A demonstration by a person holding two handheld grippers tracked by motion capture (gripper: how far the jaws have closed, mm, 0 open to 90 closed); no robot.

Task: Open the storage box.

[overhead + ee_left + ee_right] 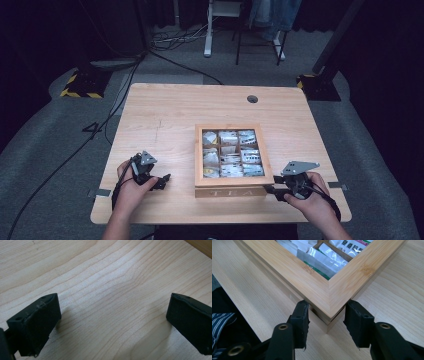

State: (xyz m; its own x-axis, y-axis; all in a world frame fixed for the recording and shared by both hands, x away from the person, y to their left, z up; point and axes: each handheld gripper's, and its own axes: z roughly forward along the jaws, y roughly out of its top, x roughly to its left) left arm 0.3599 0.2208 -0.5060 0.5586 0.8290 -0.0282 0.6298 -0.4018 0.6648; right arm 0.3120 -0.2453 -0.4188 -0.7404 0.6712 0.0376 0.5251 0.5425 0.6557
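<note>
1. The tea box (233, 156) sits on the table (165, 120), a little right of the middle and close to the near edge
2. The box is pale wood with a wide flat frame on top and a window showing nine compartments, three by three
3. Each compartment holds white and silvery sachets (231, 159); some carry green or dark print
4. The box's front wall bears the faint letters TEA
5. The right gripper (274, 190) is at the box's near right corner; in the right gripper view its jaws straddle that corner (329, 315), one on each side, close to the wood, but whether the pads press on it I cannot tell
6. The left gripper (162, 181) lies well left of the box, jaws wide over bare wood
</note>
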